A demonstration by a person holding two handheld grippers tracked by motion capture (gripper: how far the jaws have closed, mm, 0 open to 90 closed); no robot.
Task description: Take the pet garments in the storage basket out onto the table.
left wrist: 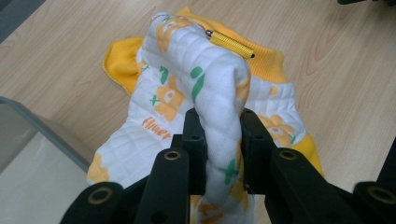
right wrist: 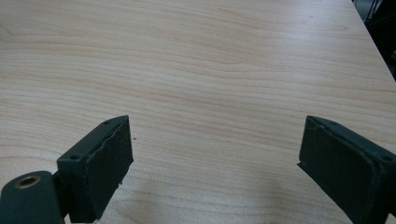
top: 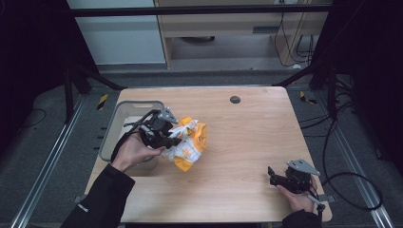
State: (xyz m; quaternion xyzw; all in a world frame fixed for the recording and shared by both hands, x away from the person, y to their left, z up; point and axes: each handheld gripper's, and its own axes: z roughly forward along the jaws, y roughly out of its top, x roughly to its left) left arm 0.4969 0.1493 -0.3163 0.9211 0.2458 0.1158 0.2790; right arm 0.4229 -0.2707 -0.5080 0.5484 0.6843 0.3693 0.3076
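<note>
Garment point(left wrist: 219, 88): quilted white cloth, orange-and-green print, yellow ribbed trim; bunched on wooden table point(top: 247, 142) beside grey bin point(top: 114, 124). Left gripper point(left wrist: 219, 140) pinches a fold. Right gripper point(right wrist: 215, 154) spread wide.

You are working in a lab-style recording bay, not a home. The light wooden table point(top: 247, 142) stands on grey carpet inside a frame of black metal struts point(top: 304, 73). Aluminium floor rails point(top: 47, 161) run along both sides of the table, black cables point(top: 347, 190) loop on the carpet to its right, and pale cabinet panels point(top: 223, 21) stand behind it.
</note>
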